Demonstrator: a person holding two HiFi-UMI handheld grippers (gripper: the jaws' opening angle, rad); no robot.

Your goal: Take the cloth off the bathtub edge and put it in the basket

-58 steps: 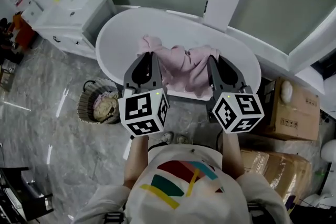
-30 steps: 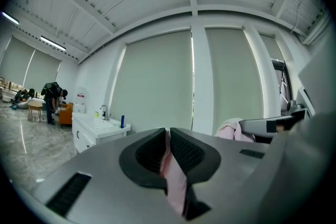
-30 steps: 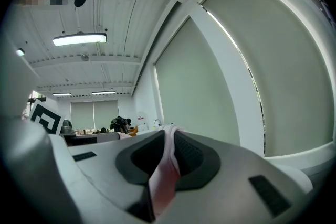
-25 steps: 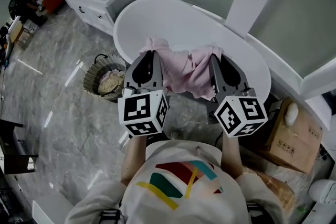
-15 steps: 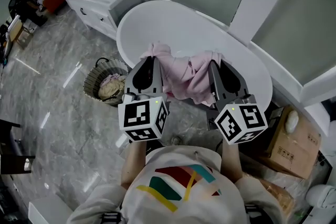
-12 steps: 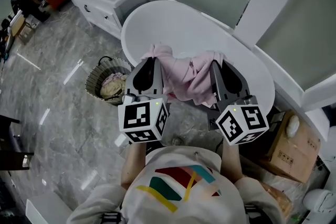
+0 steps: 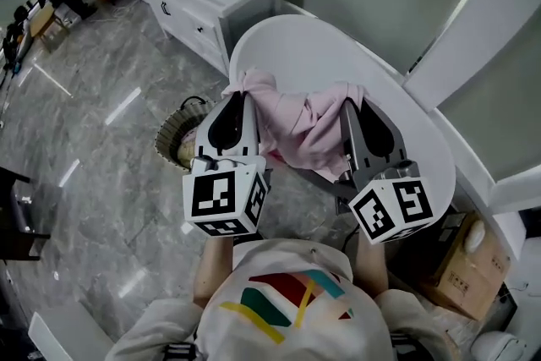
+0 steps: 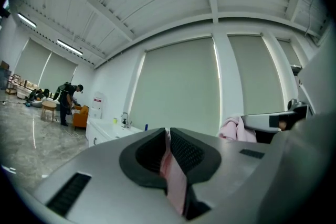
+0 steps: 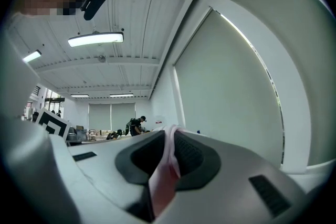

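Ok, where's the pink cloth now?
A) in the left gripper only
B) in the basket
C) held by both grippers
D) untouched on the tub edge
C: the left gripper and right gripper each have jaws shut on the pink cloth, stretched between them.

Pale pink cloth (image 7: 300,127) stands out against a white bathtub (image 7: 287,55) and grey, white-veined marble floor (image 7: 93,148); the woven basket (image 7: 165,144) is tan, while black-and-white square markers pattern the cubes of the grey left gripper (image 7: 239,95) and right gripper (image 7: 349,104)
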